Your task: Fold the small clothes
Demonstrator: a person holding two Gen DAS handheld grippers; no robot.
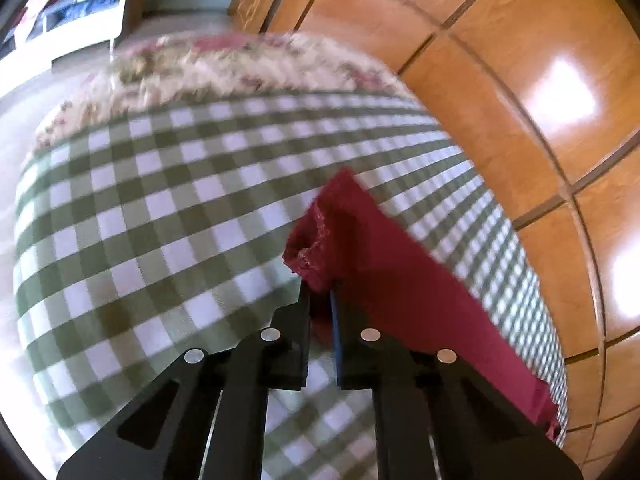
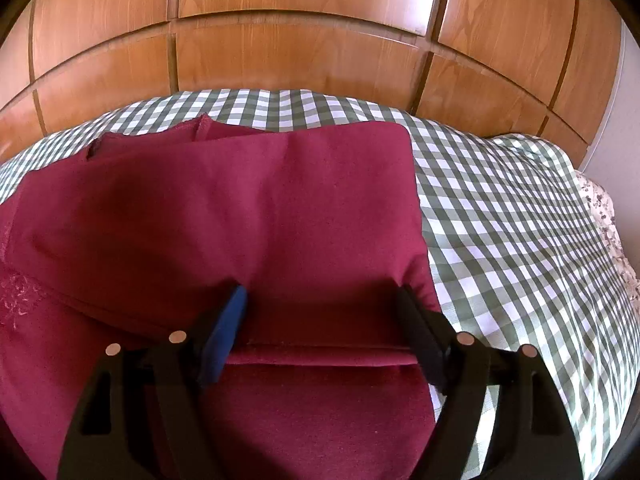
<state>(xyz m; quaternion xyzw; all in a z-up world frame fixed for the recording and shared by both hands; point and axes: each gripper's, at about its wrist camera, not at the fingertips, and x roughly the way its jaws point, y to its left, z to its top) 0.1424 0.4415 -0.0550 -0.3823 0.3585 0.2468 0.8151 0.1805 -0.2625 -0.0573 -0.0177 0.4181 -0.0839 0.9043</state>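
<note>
Left tool (image 1: 320,292) pinches red garment (image 1: 384,264); right tool (image 2: 322,292) straddles it, spread.

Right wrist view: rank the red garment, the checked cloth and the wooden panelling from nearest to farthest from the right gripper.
1. Red garment: directly under the open right gripper.
2. Checked cloth: beneath the garment, bare to the right.
3. Wooden panelling: upright behind the cloth's far edge.
</note>
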